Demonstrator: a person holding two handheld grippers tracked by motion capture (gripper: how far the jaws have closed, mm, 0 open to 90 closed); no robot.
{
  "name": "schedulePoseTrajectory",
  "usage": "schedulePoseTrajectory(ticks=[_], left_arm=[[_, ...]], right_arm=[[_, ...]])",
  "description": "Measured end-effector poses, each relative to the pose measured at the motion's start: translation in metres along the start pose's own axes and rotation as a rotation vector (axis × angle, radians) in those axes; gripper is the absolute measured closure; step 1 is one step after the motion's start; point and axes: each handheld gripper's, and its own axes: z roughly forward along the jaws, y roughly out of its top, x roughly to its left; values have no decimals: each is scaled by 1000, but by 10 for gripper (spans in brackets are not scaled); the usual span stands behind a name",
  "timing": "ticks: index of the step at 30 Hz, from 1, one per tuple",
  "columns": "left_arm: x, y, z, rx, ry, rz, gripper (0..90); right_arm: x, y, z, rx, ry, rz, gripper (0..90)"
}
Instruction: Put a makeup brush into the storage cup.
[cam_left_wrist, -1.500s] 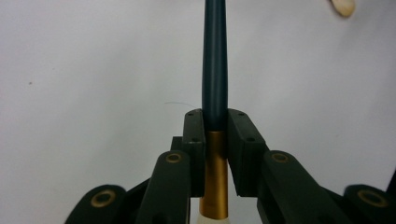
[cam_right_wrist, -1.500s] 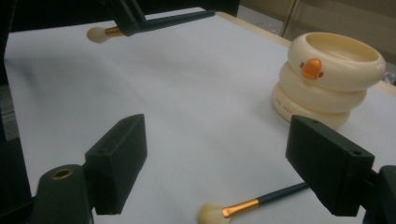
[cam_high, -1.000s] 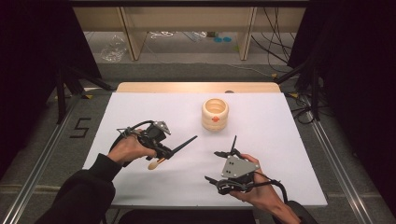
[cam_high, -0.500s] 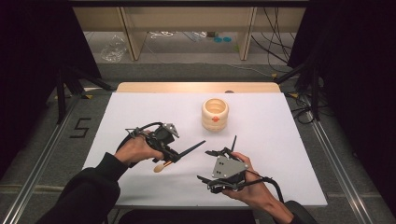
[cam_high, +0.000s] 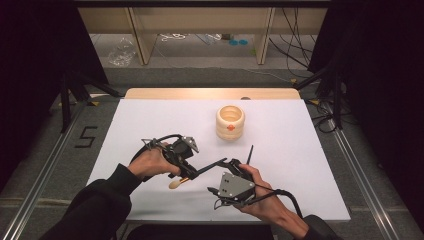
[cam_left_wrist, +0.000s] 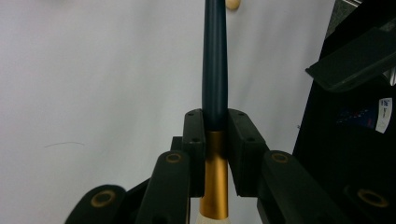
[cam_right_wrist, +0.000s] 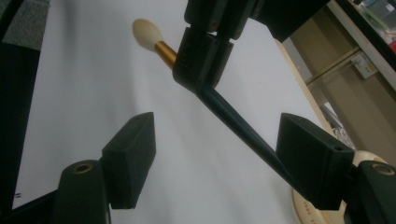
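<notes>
Left claw (cam_high: 192, 170) clamped brush (cam_left_wrist: 215, 74) at ferrule, handle offered to right claw (cam_right_wrist: 224, 154); its jaws, just closing, straddled handle untouched for handover.

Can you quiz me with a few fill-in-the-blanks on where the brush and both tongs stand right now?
1. The left tongs are shut on the brush at its ____ band.
2. The brush's dark handle runs between the jaws of the right tongs, which are ____.
3. The brush's tip is cream, and so is the ribbed ____ standing on the white table.
4. That ribbed thing bears a small ____ mark on its side.

Missing words: gold; open; cup; red
</notes>
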Motion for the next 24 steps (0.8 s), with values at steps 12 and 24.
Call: schedulePoseTrajectory(ticks=[12, 24], left_arm=[[-4, 5, -2, 40, -26, 38, 780], [-9, 7, -1, 34, -43, 28, 780]], right_arm=[[-1, 6, 12, 39, -23, -178, 356], [5, 8, 16, 106, -62, -311, 452]])
